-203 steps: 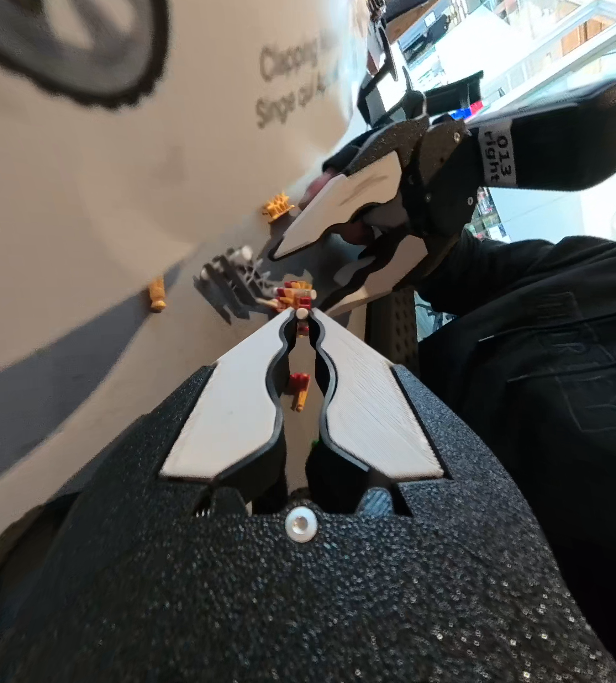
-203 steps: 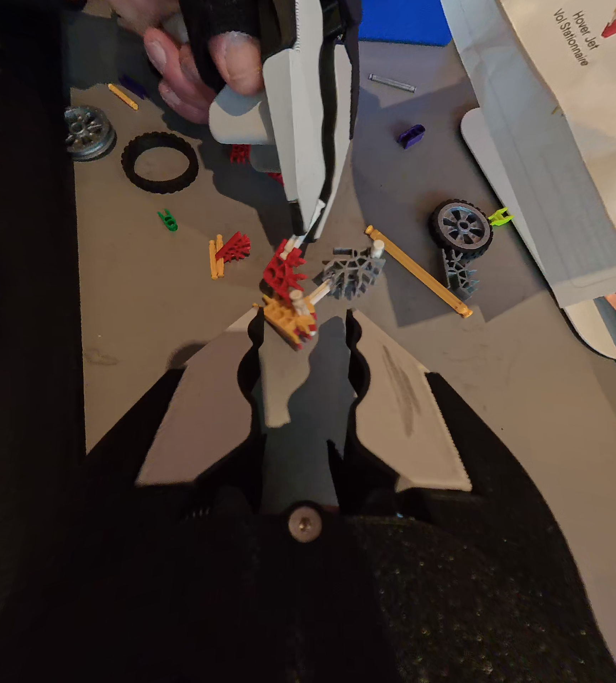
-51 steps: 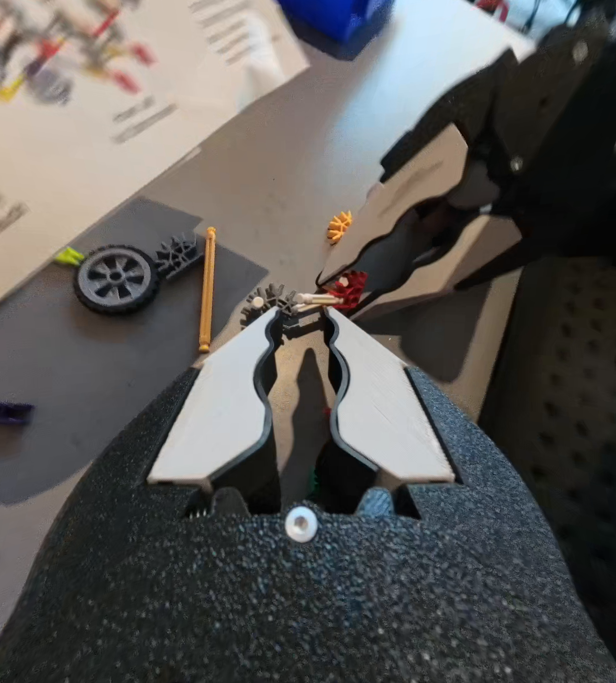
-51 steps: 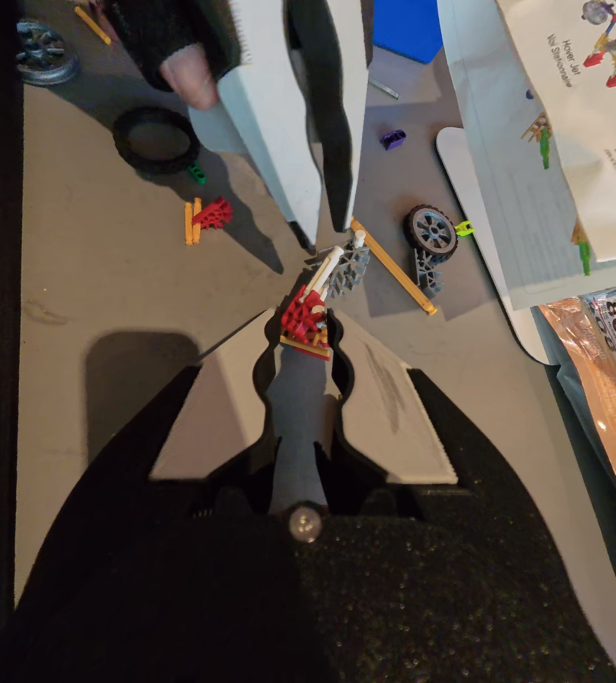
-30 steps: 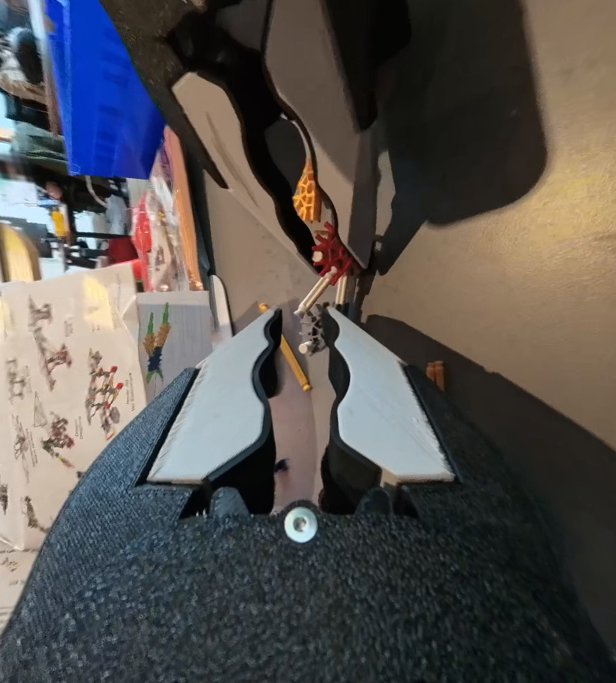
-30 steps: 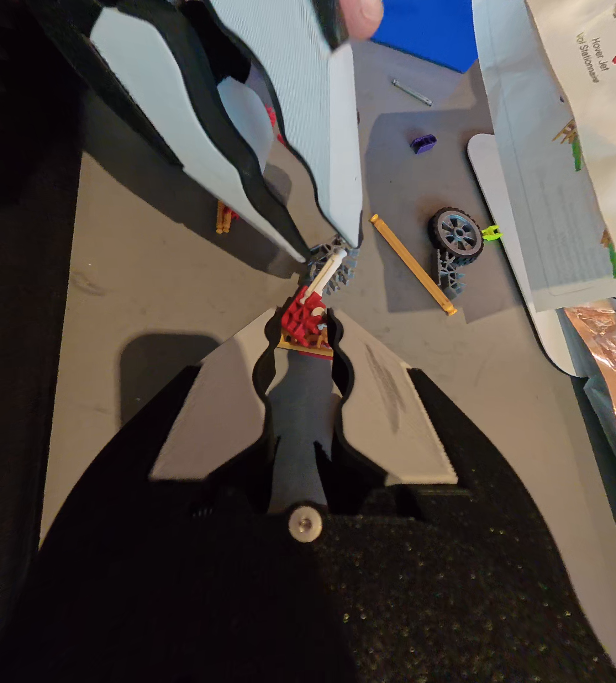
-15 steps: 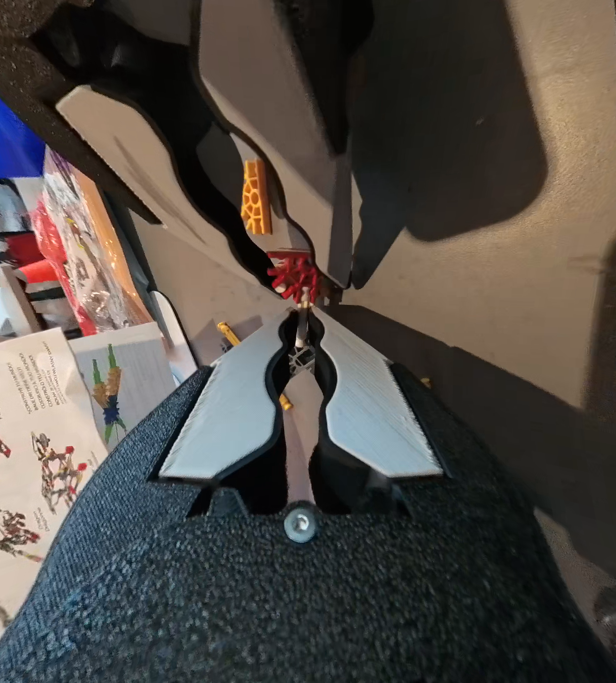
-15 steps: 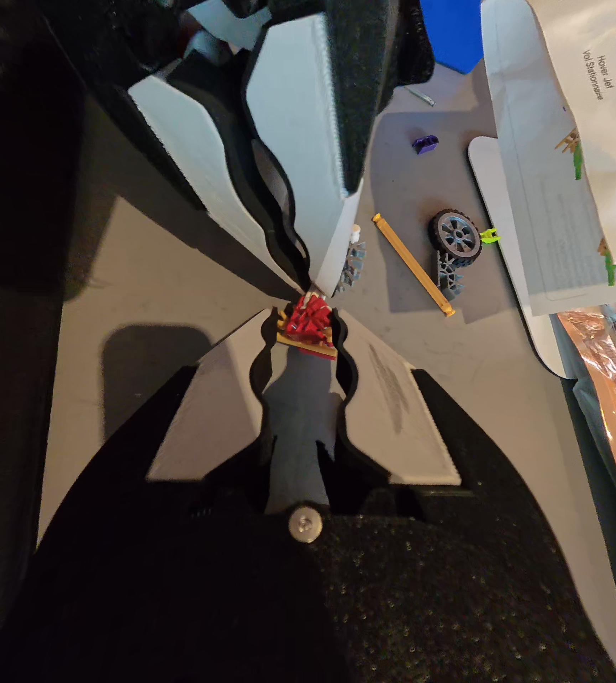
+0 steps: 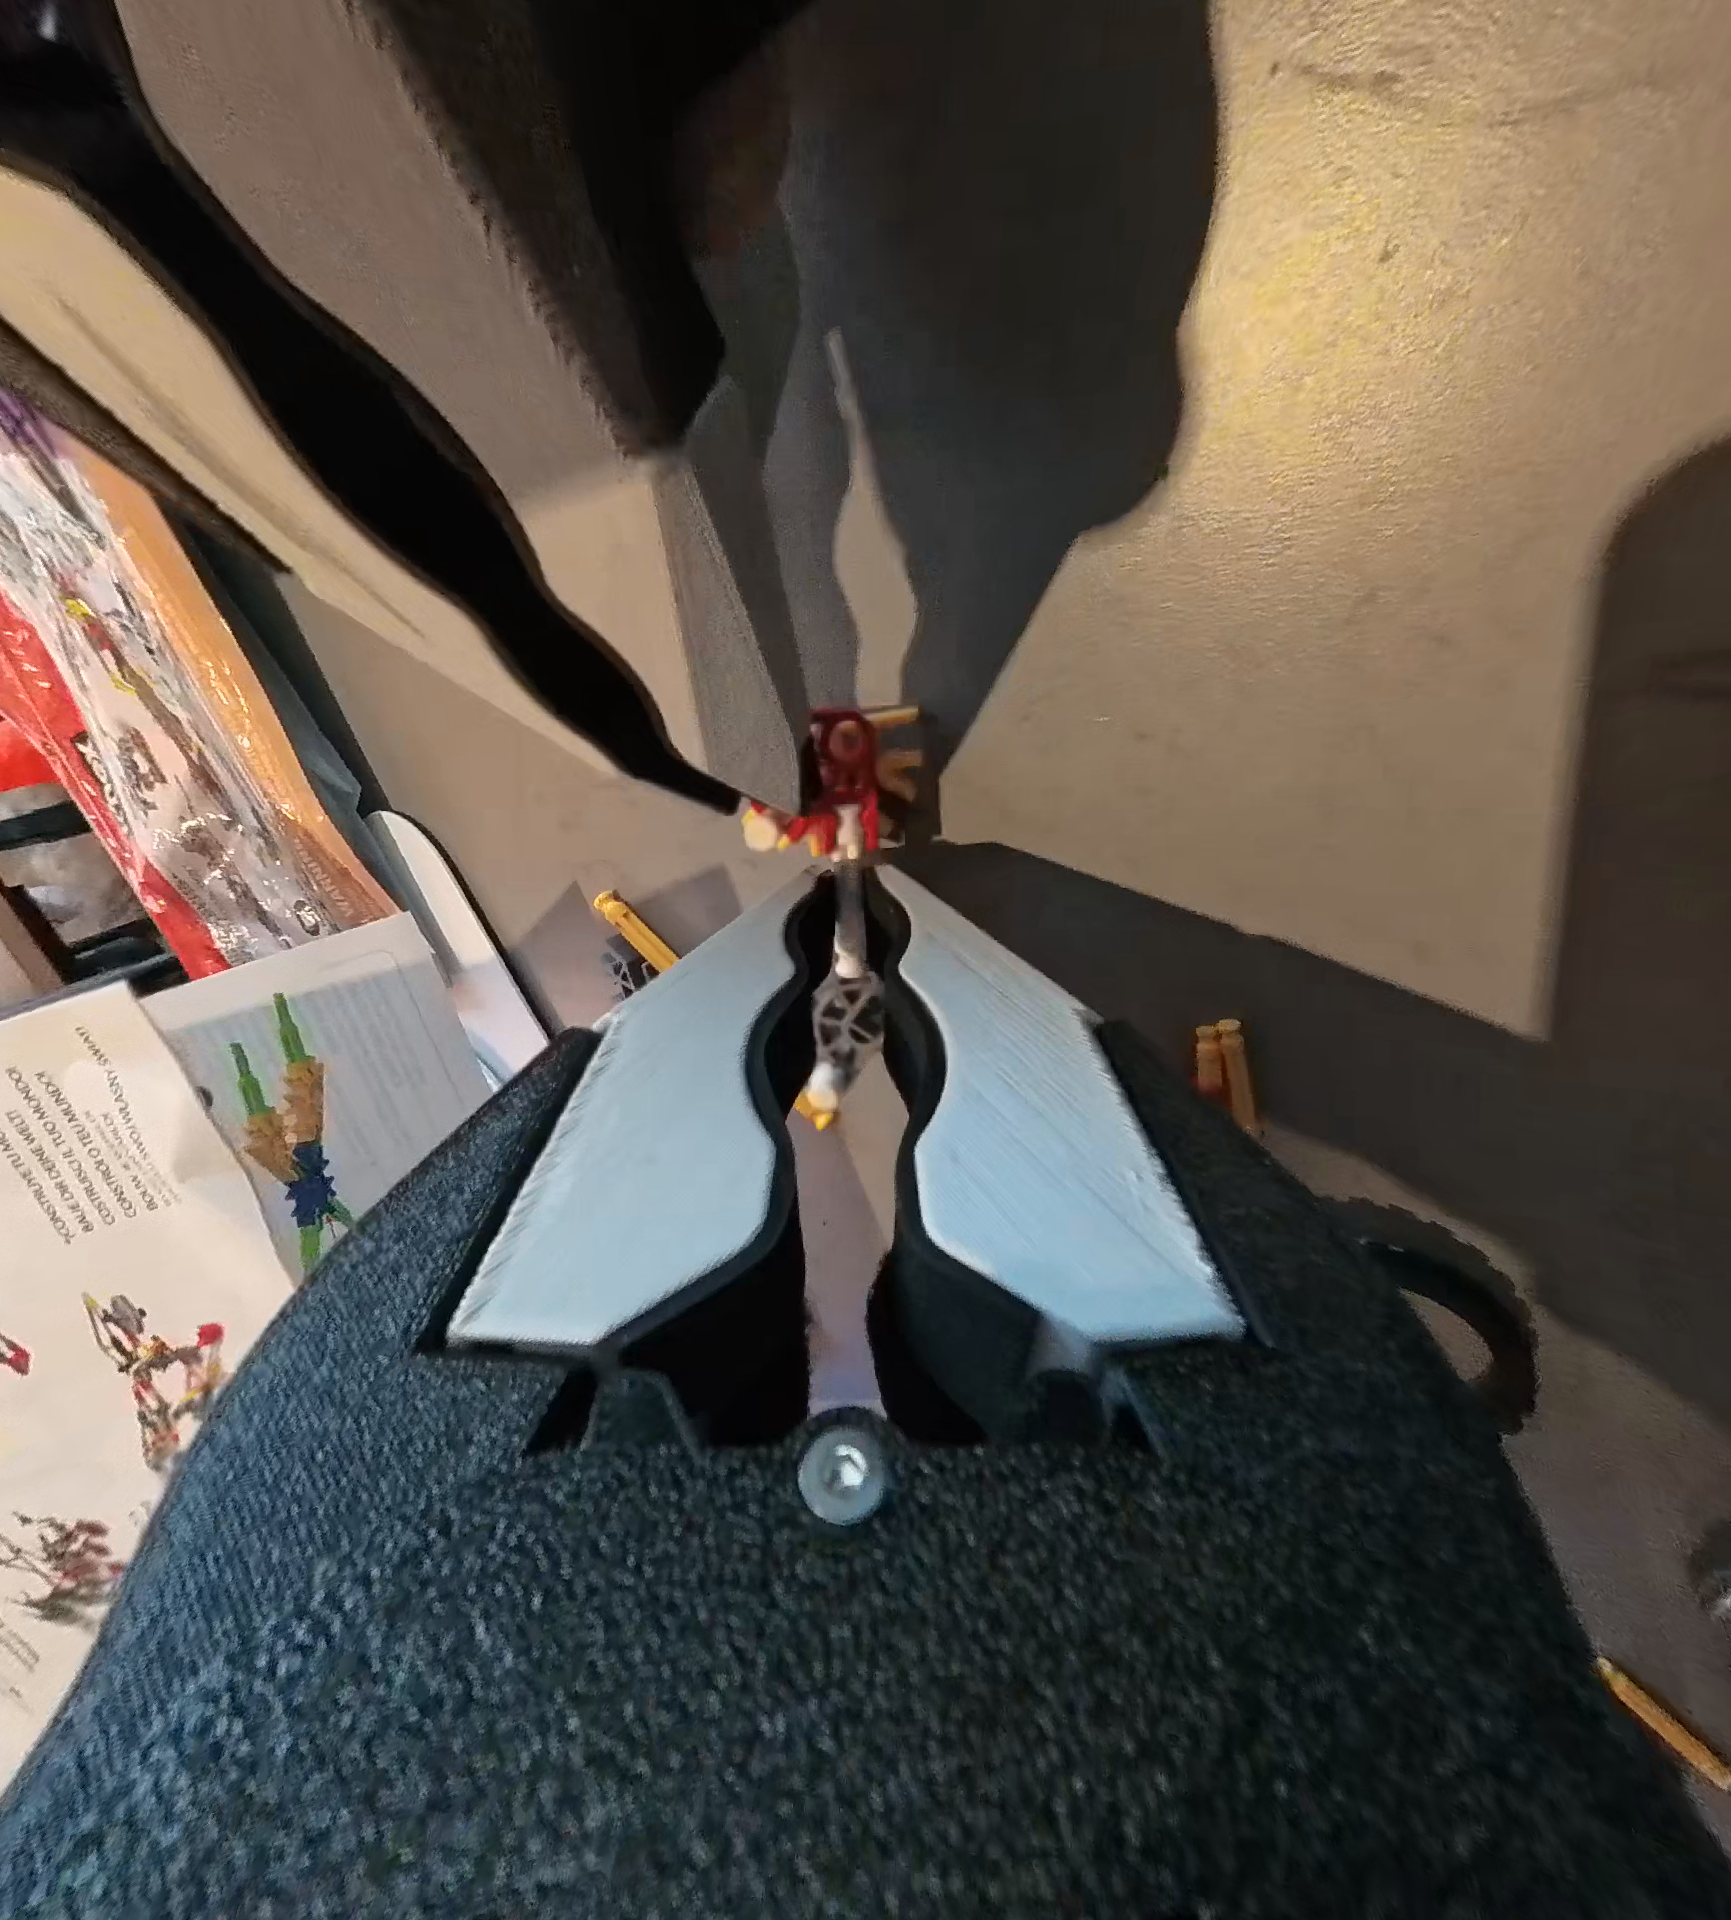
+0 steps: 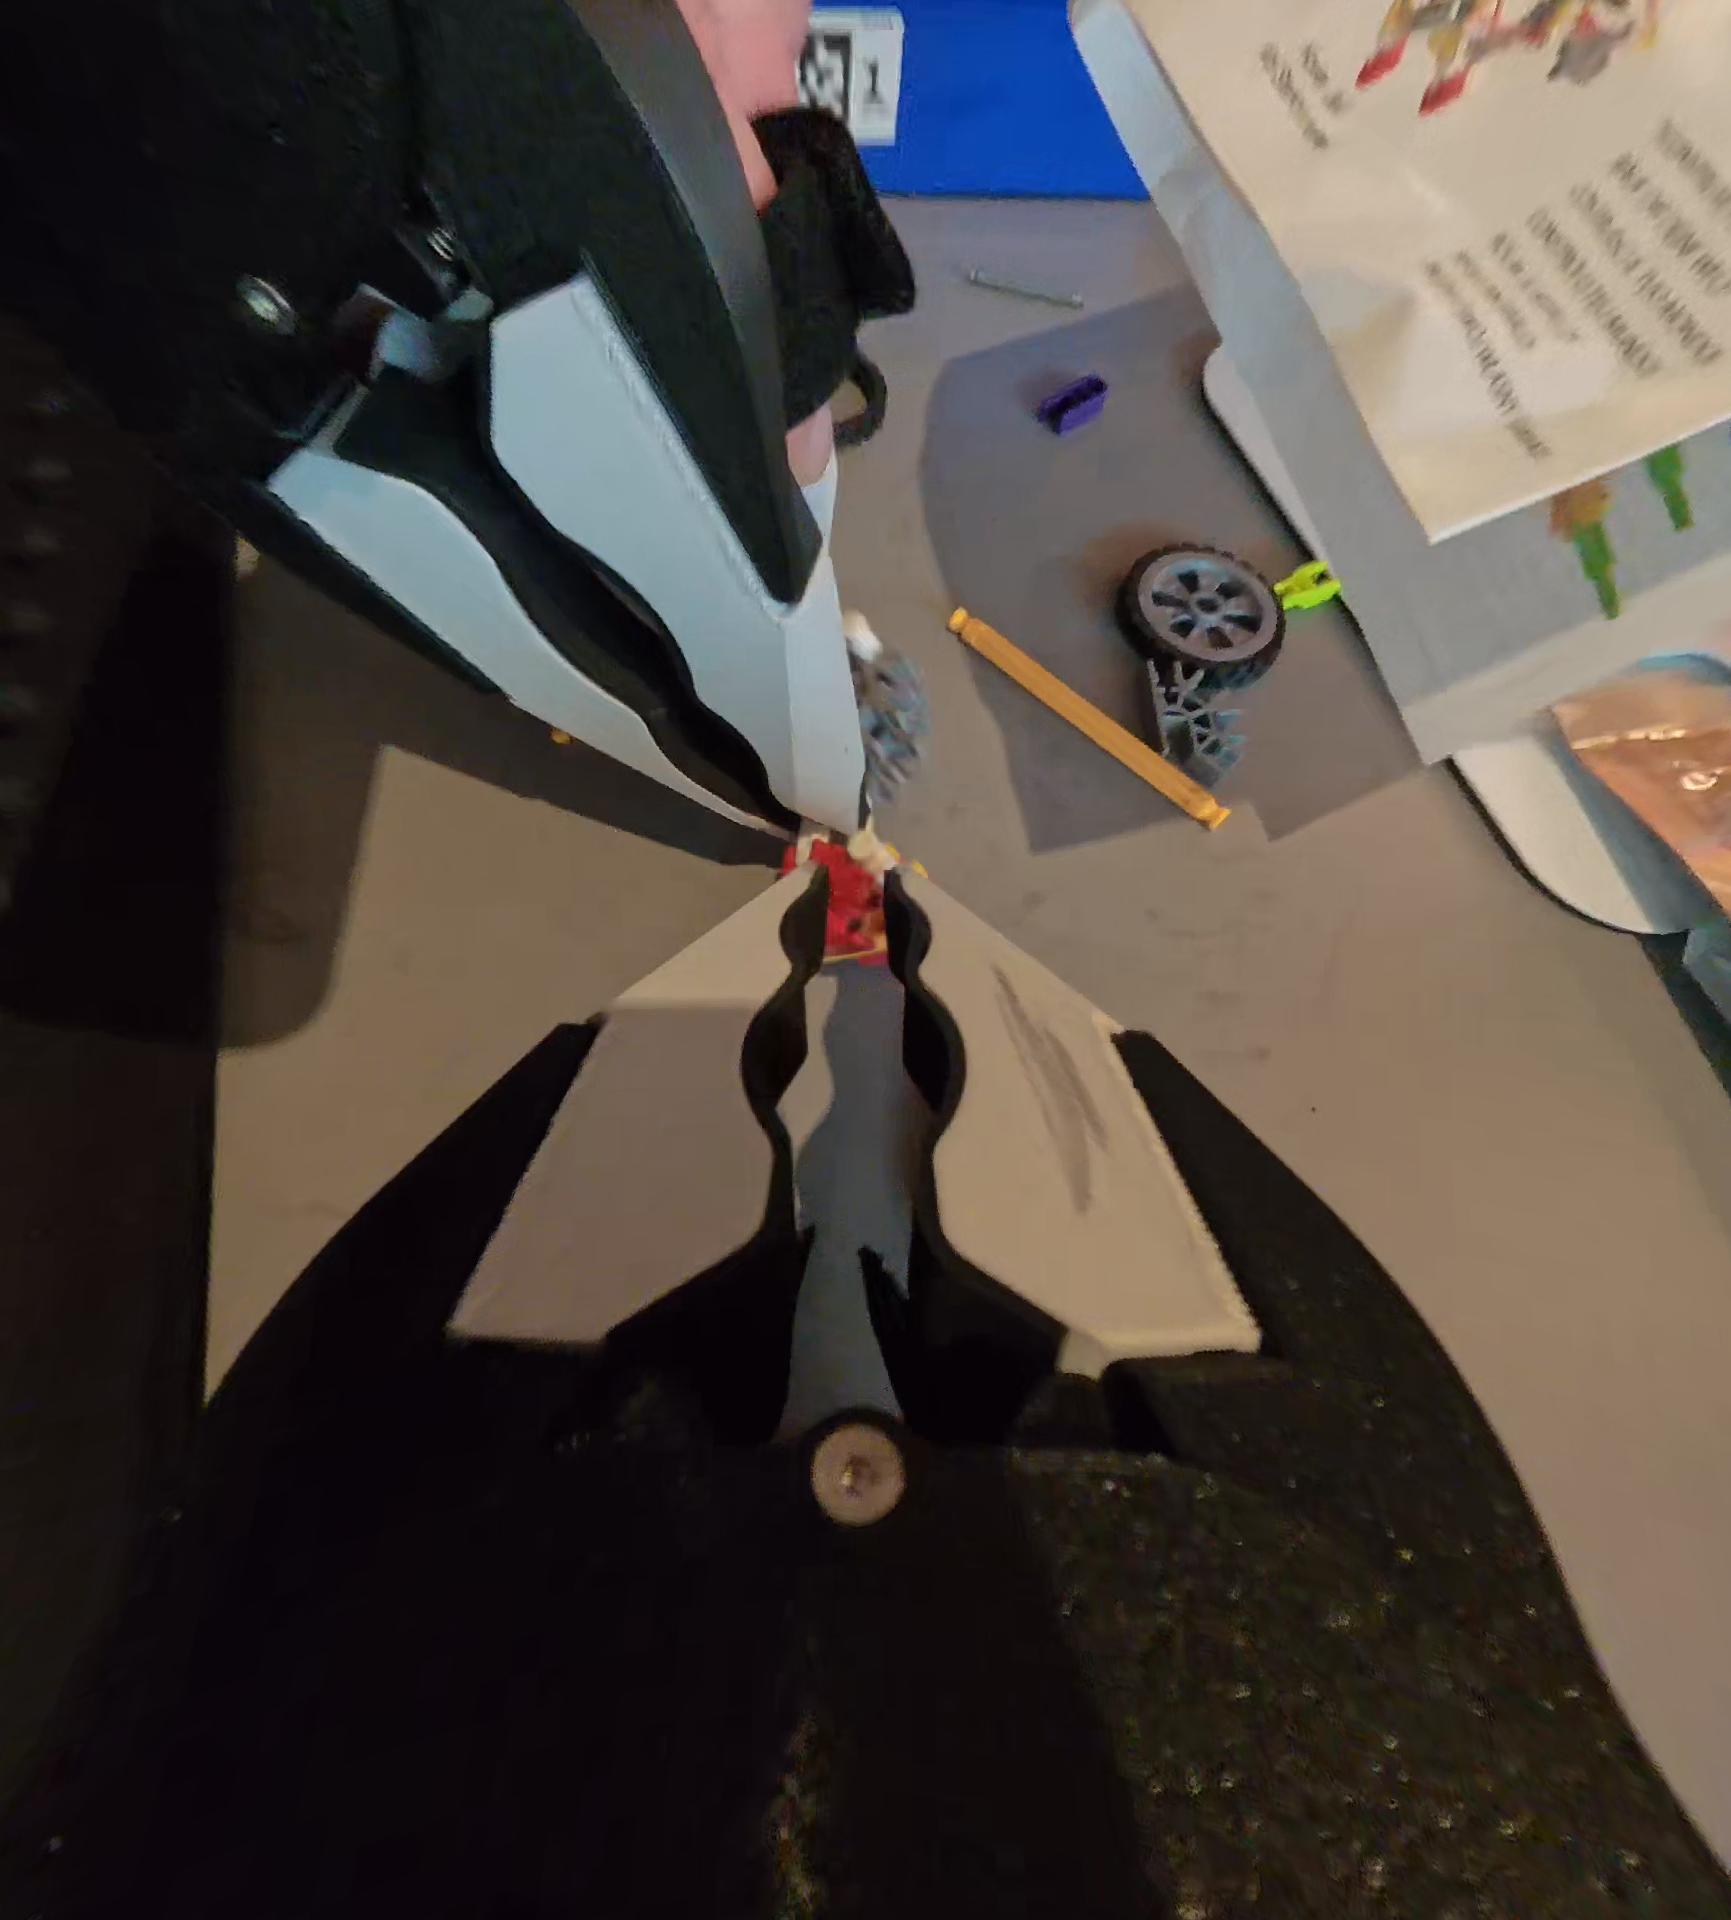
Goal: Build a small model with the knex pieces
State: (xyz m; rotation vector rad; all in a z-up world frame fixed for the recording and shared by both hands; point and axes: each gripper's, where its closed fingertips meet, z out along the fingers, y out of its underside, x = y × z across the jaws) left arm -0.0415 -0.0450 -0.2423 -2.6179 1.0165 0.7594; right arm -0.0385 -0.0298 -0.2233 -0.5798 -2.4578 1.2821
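Note:
A small rod-and-connector toy assembly hangs between my two grippers, which meet tip to tip above the grey table. My left gripper (image 9: 845, 883) is shut on its white rod (image 9: 848, 930), with the grey connector (image 9: 845, 1023) between the fingers. My right gripper (image 10: 850, 883) is shut on the red and yellow connector cluster (image 10: 853, 920) at the rod's other end. In the right wrist view the left gripper (image 10: 830, 823) comes in from the upper left, and the grey connector (image 10: 892, 717) shows beside its finger. The red cluster (image 9: 840, 784) also shows in the left wrist view.
On the table lie a long yellow rod (image 10: 1084, 717), a grey wheel (image 10: 1204, 618) with a grey connector (image 10: 1193, 717), a purple piece (image 10: 1071, 400), a black tyre (image 9: 1463, 1340) and short yellow rods (image 9: 1225, 1070). Instruction sheets (image 10: 1463, 260), a plastic bag (image 10: 1723, 810) and a blue bin (image 10: 996, 104) lie to the right and back. Only a small space, under 4 cm, lies between the two pairs of fingers. Left tips and right tips are each some 12 centimetres from the grey wheel (image 10: 1204, 618).
My left gripper swung round to face the right one and closed on the white rod and grey connector. My right gripper closed on the red and yellow cluster and tightened.

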